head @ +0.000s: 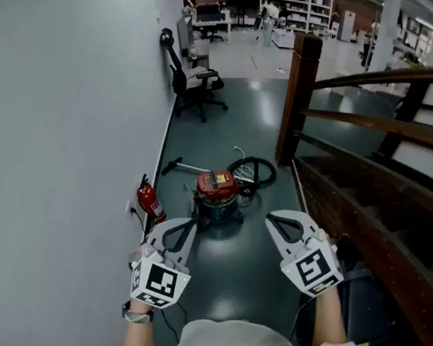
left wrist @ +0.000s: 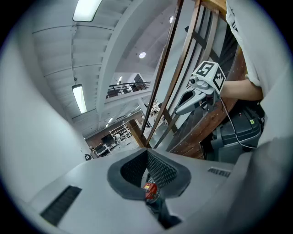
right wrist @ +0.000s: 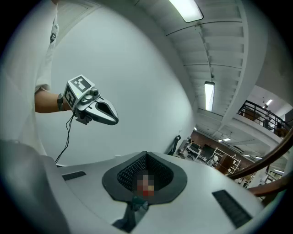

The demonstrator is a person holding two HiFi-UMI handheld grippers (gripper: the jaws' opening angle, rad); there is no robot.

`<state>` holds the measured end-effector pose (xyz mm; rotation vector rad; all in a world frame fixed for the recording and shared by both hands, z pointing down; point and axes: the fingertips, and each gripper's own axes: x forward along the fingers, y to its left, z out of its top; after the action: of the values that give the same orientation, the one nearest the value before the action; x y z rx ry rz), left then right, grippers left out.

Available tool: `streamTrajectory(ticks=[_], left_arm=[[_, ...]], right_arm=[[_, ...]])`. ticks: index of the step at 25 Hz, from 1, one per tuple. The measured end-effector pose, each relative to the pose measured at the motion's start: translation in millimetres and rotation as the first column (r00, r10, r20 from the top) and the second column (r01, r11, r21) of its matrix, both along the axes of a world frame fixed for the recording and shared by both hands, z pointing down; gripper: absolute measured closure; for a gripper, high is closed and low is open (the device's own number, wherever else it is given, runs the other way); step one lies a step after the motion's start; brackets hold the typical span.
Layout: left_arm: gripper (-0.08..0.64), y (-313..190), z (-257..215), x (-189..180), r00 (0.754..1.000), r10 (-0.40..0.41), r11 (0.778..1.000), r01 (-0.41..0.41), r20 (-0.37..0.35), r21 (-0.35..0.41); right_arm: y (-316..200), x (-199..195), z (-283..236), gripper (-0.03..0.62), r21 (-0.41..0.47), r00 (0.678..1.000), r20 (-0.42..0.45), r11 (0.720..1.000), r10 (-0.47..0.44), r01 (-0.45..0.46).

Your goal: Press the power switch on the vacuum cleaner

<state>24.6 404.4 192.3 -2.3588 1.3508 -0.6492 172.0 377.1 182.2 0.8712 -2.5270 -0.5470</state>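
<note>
A red vacuum cleaner (head: 216, 186) with a grey base stands on the dark floor ahead, its black hose (head: 257, 168) coiled behind it. My left gripper (head: 192, 222) hangs shut and empty, short of the vacuum and to its left. My right gripper (head: 268, 218) is also shut and empty, short of it on the right. Neither touches the vacuum. In the left gripper view the vacuum (left wrist: 150, 191) shows small through the hollow behind the closed fingertips. In the right gripper view only a red speck shows there, partly under a mosaic patch.
A white wall (head: 66, 107) runs along the left, with a red fire extinguisher (head: 151, 201) at its foot. A wooden stair rail (head: 383, 128) and post (head: 297, 100) close off the right. An office chair (head: 195, 85) stands farther back, and a dark case (head: 366, 301) sits beside my right arm.
</note>
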Motion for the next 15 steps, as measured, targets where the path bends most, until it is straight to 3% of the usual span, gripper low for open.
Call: streamTrajectory(ticks=[9,15], left_arm=[[0.56,-8,12,12,1.0,0.011,1.0,-0.011,0.006,-0.019],[0.56,-16,20,23,1.0,0.009,0.999,-0.008,0.009,-0.04]], right_arm=[[-10,7,6,0.563,-0.031,1.0,0.023,0.999,-0.009,0.01],[-20,15,1,0.563,-0.043,0.995,0.097,0.999,-0.012,0.016]])
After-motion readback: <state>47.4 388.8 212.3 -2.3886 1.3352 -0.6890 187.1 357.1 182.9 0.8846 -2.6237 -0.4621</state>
